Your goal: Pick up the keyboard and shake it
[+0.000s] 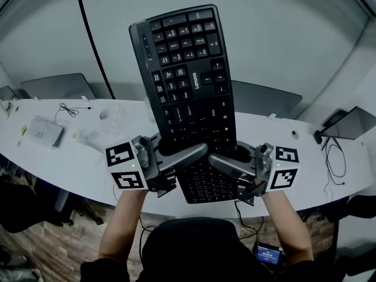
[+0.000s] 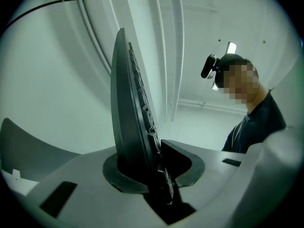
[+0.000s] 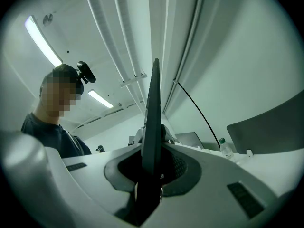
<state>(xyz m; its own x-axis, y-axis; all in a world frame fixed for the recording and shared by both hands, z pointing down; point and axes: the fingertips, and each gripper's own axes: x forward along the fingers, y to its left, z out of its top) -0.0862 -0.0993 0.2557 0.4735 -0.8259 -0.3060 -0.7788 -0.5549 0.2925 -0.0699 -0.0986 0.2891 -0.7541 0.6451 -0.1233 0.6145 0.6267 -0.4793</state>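
Left tongs, right tongs clamp raised keyboard edges.

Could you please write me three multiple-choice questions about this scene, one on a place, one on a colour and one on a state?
1. Where is the keyboard?
A. Held up on end over the white desk
B. Lying flat on the desk
C. On the floor

2. What colour is the keyboard?
A. White
B. Black
C. Red

3. In what state is the left gripper?
A. Open and empty
B. Out of view
C. Shut on the keyboard

Answers:
1 A: the head view shows it standing up from the two grippers, with the desk behind and below it.
2 B: its body and keys are black in every view.
3 C: the left gripper view shows the pads pressed on either face of the keyboard's edge.
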